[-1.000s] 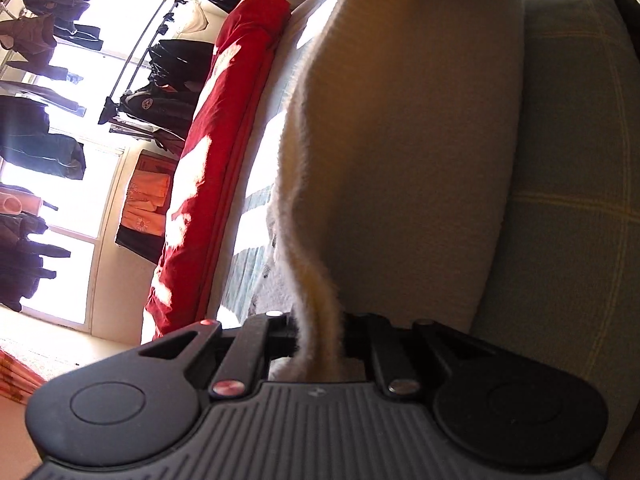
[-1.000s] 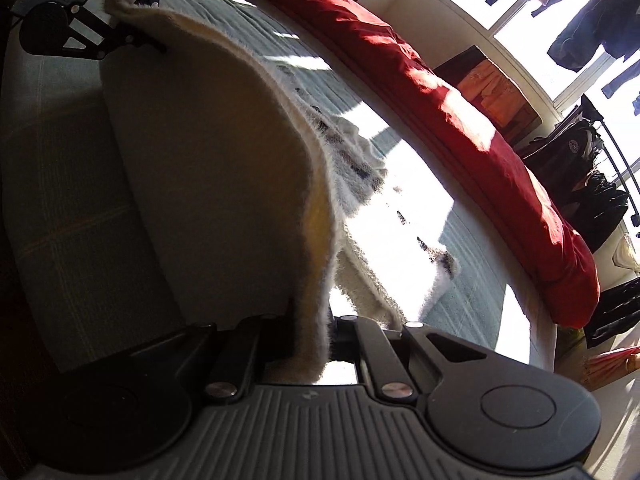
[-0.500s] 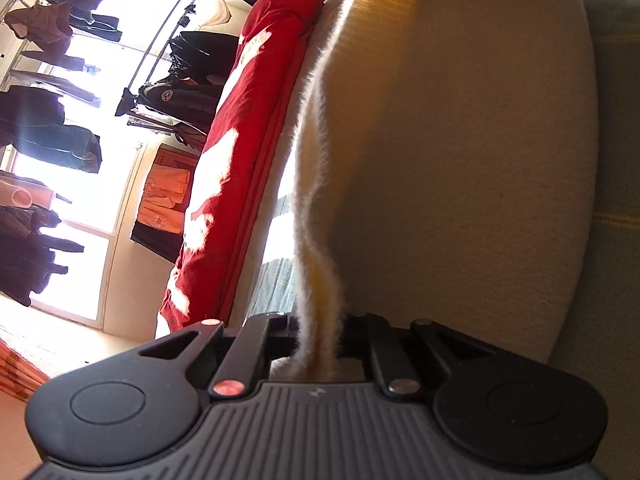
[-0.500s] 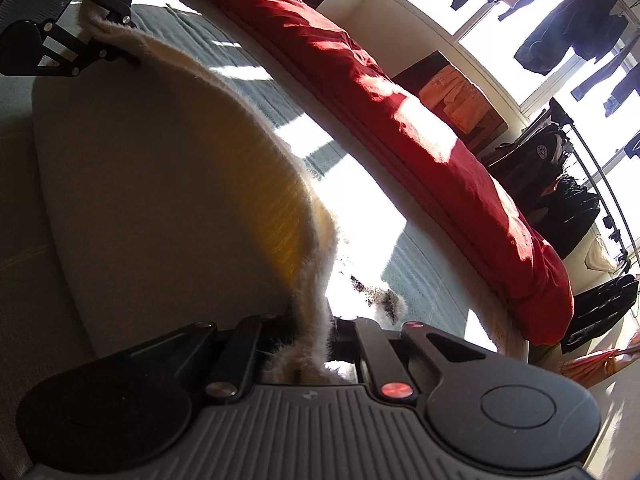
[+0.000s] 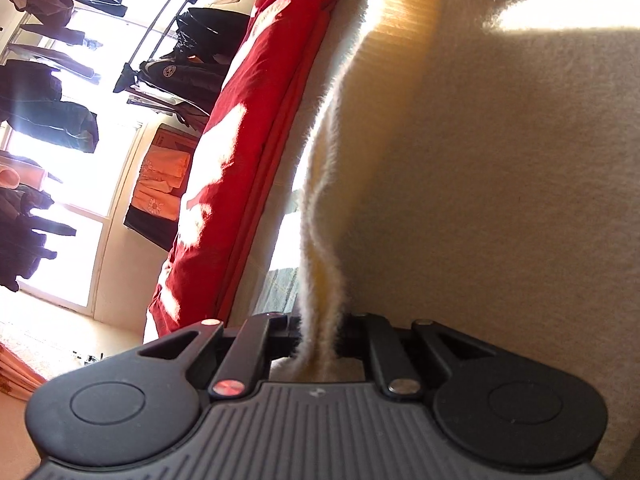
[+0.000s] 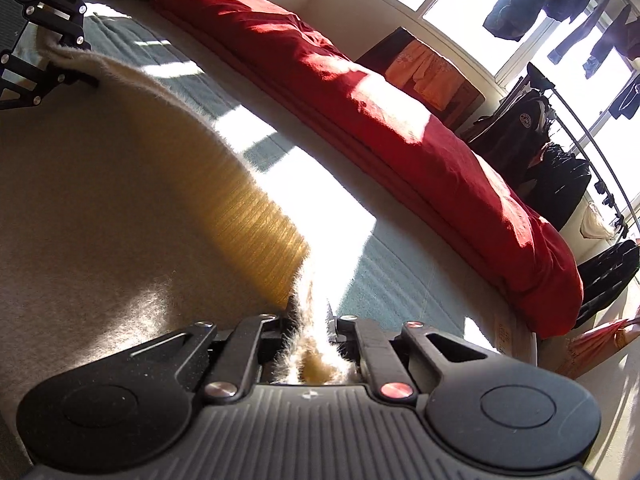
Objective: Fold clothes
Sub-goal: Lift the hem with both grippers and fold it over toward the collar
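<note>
Right wrist view: a round badge on a hanging black jacket [image 6: 525, 121] is unreadable; both tongs [image 6: 310, 326] [image 5: 320, 328] pinch the cream knit [image 6: 100, 184]

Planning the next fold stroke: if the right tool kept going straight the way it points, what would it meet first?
Probably the teal bed cover, just beyond the edge of the cream knit garment that the right tool is shut on; the red duvet lies farther back. Depth is uncertain in the fisheye view.

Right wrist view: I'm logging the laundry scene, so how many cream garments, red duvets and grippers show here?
Cream fuzzy garment: 1
Red duvet: 1
Grippers: 2, the right gripper and the left gripper, each clamped on the garment's edge
Total: 4
</note>
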A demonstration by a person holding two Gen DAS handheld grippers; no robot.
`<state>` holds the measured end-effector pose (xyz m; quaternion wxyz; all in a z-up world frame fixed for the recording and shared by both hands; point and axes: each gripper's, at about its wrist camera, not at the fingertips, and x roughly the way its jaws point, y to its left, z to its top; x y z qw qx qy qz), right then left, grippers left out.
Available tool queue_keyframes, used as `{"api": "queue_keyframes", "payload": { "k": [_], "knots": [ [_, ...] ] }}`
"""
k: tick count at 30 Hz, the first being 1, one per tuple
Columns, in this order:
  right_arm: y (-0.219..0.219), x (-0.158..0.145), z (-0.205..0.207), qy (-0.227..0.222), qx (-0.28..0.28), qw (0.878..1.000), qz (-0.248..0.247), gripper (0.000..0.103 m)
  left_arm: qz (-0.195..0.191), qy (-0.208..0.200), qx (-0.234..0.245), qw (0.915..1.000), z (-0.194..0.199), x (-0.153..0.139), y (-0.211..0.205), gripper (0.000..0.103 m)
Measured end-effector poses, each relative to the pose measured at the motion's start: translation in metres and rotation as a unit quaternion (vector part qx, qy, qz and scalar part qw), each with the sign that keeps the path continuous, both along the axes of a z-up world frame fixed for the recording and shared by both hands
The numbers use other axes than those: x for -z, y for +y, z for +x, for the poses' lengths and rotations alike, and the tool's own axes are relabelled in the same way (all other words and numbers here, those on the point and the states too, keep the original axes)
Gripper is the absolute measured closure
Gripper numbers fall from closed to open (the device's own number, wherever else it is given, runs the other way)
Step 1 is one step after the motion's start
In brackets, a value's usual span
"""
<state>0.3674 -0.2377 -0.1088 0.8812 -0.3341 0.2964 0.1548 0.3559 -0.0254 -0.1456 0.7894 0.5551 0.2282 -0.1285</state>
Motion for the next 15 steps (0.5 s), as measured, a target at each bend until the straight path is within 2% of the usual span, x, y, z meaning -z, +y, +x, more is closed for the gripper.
{"api": "queue_keyframes", "payload": {
  "k": [11, 14, 15],
  "knots": [
    [-0.001, 0.042, 0.026, 0.021, 0.007, 1.0, 0.01, 0.094, -0.036, 0.042, -0.029, 0.998, 0.03, 0.033, 0.009, 0.094],
    [0.0, 0.049, 0.028, 0.023, 0.009, 1.0, 0.012, 0.094, -0.054, 0.052, -0.041, 0.9964, 0.029, 0.034, 0.012, 0.087],
    [0.0, 0.052, 0.028, 0.022, 0.011, 1.0, 0.009, 0.091, -0.061, 0.056, -0.046, 0.9955, 0.03, 0.033, 0.013, 0.087]
  ]
}}
